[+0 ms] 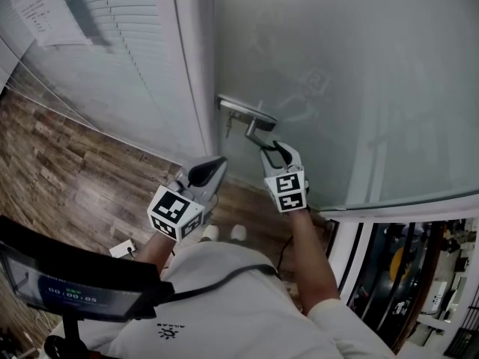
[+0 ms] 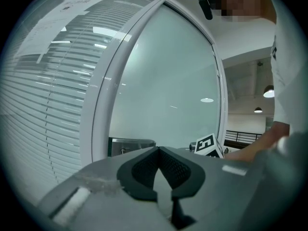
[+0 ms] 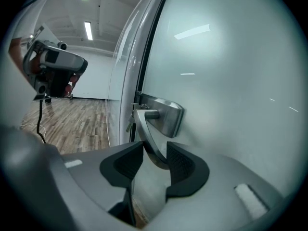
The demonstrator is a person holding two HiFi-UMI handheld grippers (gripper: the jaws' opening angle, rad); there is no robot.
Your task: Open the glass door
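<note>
We have the right gripper (image 3: 154, 159) clamped on the handle (image 3: 145, 129), which slants downward at the left edge of the door (image 1: 359, 88), just beside the frame (image 1: 196, 66). The left gripper (image 2: 158, 149) hangs near, jaws together and empty. We judge the handle turned, but the door seems shut against the frame. Swinging it open is left.
</note>
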